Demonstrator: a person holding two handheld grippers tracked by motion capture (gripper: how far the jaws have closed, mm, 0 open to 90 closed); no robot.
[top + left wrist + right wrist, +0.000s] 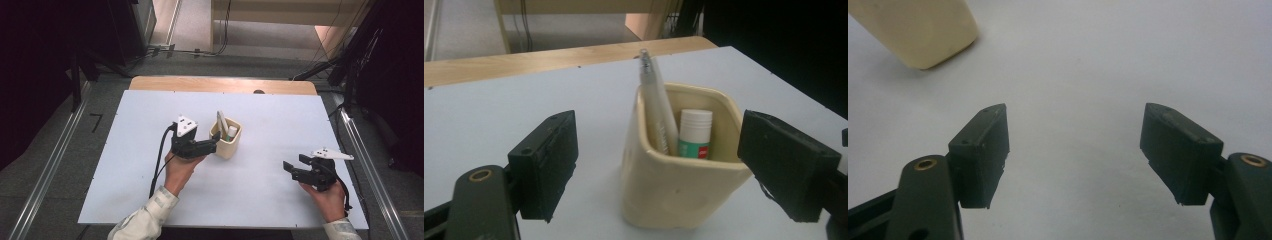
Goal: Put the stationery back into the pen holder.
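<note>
cream holder cup (674,185) sits between the wide-open, empty jaws of the left gripper (659,167), looks stiff, smooth, likely ceramic and heavyish, so squeeze its flat side walls low; right gripper (1075,150) also spread open, empty, well apart.

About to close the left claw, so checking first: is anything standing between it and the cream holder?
Nothing visible does. The left claw is open, one jaw on each side of the cream rounded ceramic holder, with bare white table in the gaps. The white pen and white-capped glue stick stand inside the holder, not in the way.
</note>
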